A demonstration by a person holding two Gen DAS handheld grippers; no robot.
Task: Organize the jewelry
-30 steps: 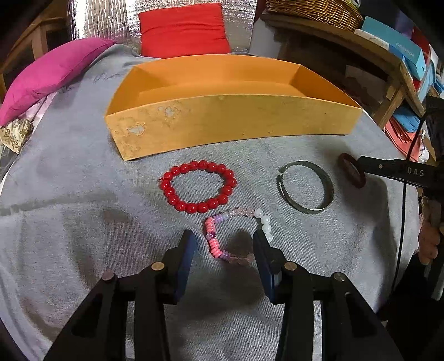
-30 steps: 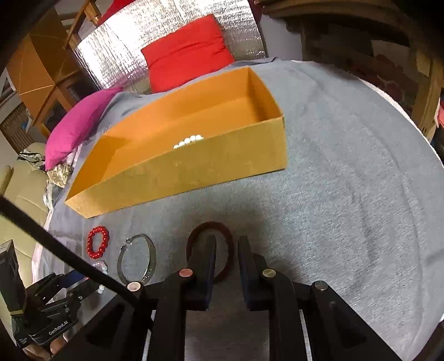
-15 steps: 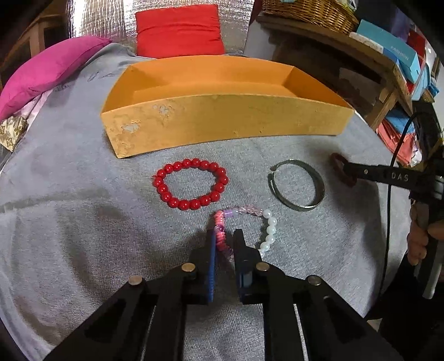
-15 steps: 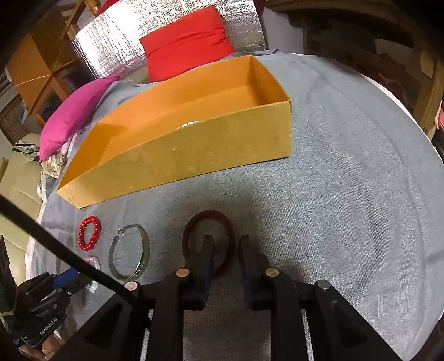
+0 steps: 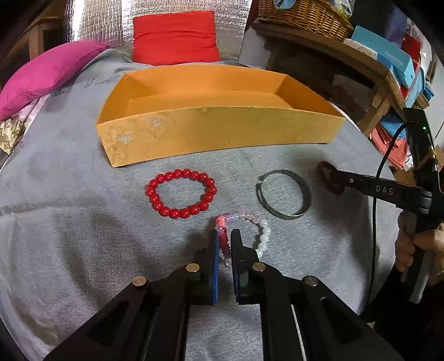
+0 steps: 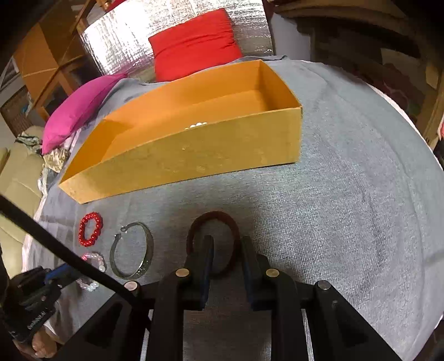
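Wooden shelf [image 5: 347, 55]; grey cloth [image 5: 69, 222]

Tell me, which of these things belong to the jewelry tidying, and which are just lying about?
Part of the job:
orange box
red bead bracelet
pink and white bracelet
metal bangle
dark red ring bracelet

Just lying about:
red cushion
pink pillow
wicker basket

A red cushion [image 5: 174, 37] and a magenta pillow [image 5: 45, 73] lie beyond the grey cloth's [image 5: 69, 222] far edge; a wicker basket [image 5: 302, 14] occupies the wooden shelf [image 5: 347, 58].

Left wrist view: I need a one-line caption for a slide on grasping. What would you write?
Left hand-held gripper shut on a mixed bead bracelet lying on grey cloth, before an orange box.
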